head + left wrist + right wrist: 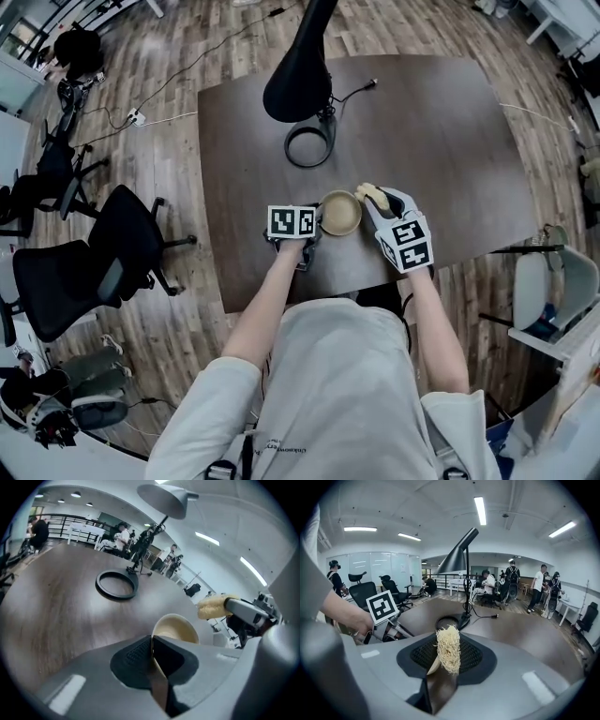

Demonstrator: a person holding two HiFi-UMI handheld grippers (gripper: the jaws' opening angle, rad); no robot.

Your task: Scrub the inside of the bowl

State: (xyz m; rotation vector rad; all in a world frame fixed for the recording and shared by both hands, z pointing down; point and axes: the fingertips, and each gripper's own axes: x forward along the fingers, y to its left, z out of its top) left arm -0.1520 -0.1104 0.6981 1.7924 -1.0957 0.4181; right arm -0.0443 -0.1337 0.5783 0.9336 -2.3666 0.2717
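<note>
Bowl (339,214) in left tongs (152,644); right tongs (446,662) clamp scrubber (449,649), perhaps loofah.

the left gripper (151,643) hides the near wall of the bowl (177,629).

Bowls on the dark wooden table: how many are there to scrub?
1. The tan round bowl sits near the front edge of the dark wooden table, its rim pinched by the left gripper. The black lamp shade may hide a patch of table behind.
</note>
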